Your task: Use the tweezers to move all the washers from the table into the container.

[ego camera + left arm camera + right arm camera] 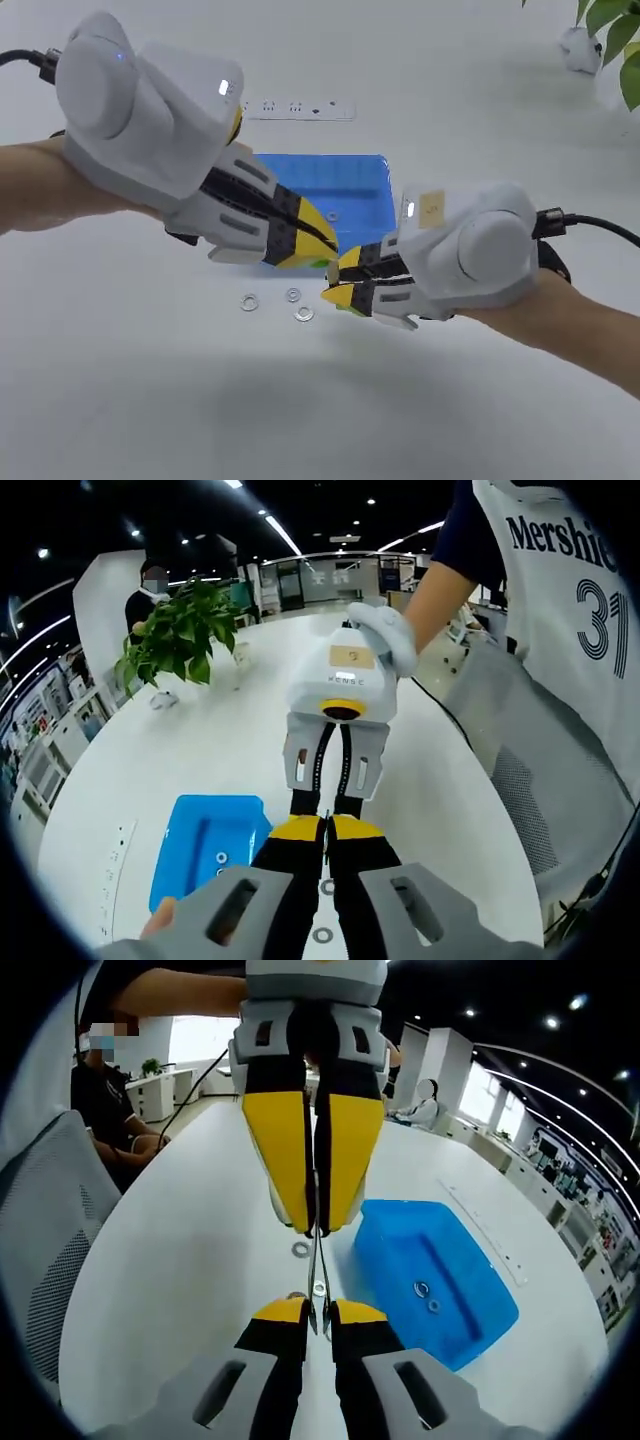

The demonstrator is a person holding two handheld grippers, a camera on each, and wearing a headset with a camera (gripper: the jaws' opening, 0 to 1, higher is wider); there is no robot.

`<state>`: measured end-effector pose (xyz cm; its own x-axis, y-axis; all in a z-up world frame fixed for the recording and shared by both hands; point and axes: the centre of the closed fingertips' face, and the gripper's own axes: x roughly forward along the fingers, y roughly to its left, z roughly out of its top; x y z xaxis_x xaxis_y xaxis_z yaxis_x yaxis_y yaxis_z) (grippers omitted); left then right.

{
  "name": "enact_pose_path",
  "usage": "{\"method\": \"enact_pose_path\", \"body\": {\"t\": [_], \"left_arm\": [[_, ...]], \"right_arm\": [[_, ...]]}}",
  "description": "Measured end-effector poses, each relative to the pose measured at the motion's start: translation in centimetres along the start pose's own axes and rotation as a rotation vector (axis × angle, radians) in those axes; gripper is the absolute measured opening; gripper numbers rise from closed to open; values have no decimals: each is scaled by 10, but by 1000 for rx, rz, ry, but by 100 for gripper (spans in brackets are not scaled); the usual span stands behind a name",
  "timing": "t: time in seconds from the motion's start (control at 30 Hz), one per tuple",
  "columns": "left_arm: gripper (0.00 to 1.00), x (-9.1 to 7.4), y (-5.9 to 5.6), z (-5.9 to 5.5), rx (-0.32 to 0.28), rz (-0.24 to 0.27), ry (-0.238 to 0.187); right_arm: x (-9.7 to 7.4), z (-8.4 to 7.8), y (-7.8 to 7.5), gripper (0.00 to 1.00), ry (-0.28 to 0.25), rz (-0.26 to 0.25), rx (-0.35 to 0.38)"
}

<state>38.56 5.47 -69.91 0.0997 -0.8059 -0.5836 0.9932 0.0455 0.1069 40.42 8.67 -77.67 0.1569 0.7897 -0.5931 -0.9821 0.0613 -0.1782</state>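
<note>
Thin metal tweezers (318, 1270) run between my two grippers, which face each other tip to tip. In the right gripper view my right gripper (318, 1312) is shut on their near end. My left gripper (316, 1227) comes down from the top, shut on the far end. In the head view the left gripper (325, 243) and the right gripper (333, 283) meet in front of the blue container (350, 180). Three washers (292, 295) lie on the white table just left of the tips. Two washers (421, 1288) rest inside the container (470, 1310).
A white power strip (300, 108) lies behind the container. A potted plant (610, 30) stands at the far right corner. In the left gripper view the right gripper's white body (340, 680) fills the middle, and a person in a numbered shirt (570, 630) stands at the right.
</note>
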Motion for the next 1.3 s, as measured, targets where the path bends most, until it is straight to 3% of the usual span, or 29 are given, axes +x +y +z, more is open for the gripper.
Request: {"method": "enact_pose_path", "body": {"t": [0.37, 0.93, 1.13, 1.3], "left_arm": [[5, 4, 9, -5, -5, 8, 6], [5, 9, 13, -6, -34, -3, 2], [5, 10, 15, -5, -43, 0, 0], [5, 11, 18, -4, -68, 4, -15]], "right_arm": [[5, -5, -8, 10, 2, -18, 4], [6, -8, -7, 13, 0, -2, 52], [4, -7, -6, 15, -2, 5, 30], [6, -8, -10, 11, 0, 11, 76]]}}
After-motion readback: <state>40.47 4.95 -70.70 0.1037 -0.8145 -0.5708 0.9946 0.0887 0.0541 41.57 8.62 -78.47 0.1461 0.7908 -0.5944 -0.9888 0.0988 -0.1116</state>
